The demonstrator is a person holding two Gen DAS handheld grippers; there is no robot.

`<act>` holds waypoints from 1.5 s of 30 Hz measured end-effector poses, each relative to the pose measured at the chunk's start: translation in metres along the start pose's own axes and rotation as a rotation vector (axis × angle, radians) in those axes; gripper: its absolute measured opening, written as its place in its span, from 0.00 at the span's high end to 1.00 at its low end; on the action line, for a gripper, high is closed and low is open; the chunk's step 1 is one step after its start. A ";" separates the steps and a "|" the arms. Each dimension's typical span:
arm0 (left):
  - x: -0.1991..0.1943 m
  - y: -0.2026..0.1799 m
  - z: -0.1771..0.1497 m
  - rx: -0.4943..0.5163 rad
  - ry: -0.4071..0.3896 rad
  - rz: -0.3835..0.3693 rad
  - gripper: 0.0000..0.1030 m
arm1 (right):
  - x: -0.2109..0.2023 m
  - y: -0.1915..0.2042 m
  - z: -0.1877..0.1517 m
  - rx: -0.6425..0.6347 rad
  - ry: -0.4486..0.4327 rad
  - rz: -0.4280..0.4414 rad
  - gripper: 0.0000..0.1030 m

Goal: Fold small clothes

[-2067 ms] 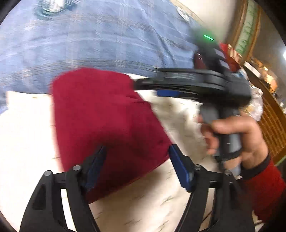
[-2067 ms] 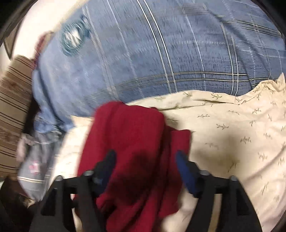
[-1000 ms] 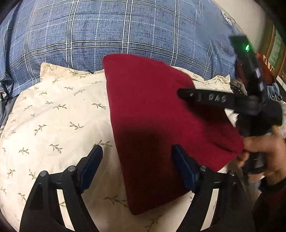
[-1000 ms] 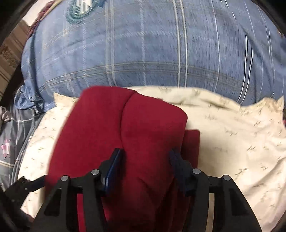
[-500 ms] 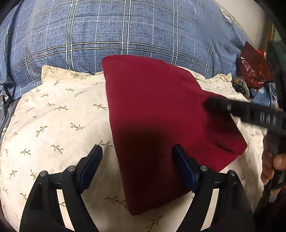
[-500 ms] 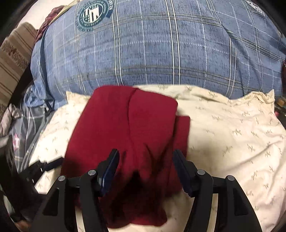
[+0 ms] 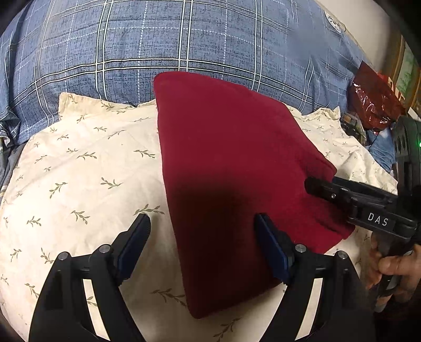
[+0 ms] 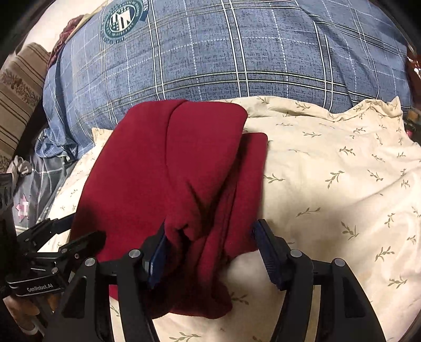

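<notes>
A big blue plaid pillow point(image 7: 184, 47) fills the far side of both views, with a round green emblem point(image 8: 122, 19) near its corner in the right wrist view. In front of it lies a cream pillow point(image 7: 79, 163) printed with small leaf sprigs, its far edge tucked against the blue one. On the cream pillow rests a dark red garment point(image 7: 231, 168), folded into a long, roughly rectangular bundle. Its long axis runs from the near edge of the cream pillow toward the blue pillow, with the far end touching or just overlapping the blue fabric; in the left wrist view it slants toward the right at its near end. In the right wrist view the garment point(image 8: 179, 179) shows layered folds, a rounded upper flap lying over a flatter layer that sticks out on the right side. The left tool point(image 7: 202, 250) is open, its blue pads set wide, the garment's near left edge lying between them. The right tool point(image 8: 210, 252) is also spread open, straddling the near end of the bundle with the cloth bunched against its left pad. At the right edge of the left view a shiny red bag point(image 7: 373, 102) sits beside the pillows.
</notes>
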State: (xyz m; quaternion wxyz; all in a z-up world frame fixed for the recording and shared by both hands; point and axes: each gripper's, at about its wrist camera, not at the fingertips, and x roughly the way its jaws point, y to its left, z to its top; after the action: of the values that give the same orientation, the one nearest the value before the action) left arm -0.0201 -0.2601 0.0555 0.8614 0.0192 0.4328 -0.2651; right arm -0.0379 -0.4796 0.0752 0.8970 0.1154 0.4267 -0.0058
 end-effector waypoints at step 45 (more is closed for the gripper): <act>-0.065 0.026 -0.041 -0.078 0.135 -0.108 0.40 | -0.057 0.037 -0.030 0.114 0.056 0.235 0.41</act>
State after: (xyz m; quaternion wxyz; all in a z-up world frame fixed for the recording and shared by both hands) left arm -0.0695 -0.1983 0.0742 0.8148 -0.0198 0.5003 -0.2921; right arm -0.0933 -0.4427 0.1083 0.8713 0.2154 0.4338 0.0783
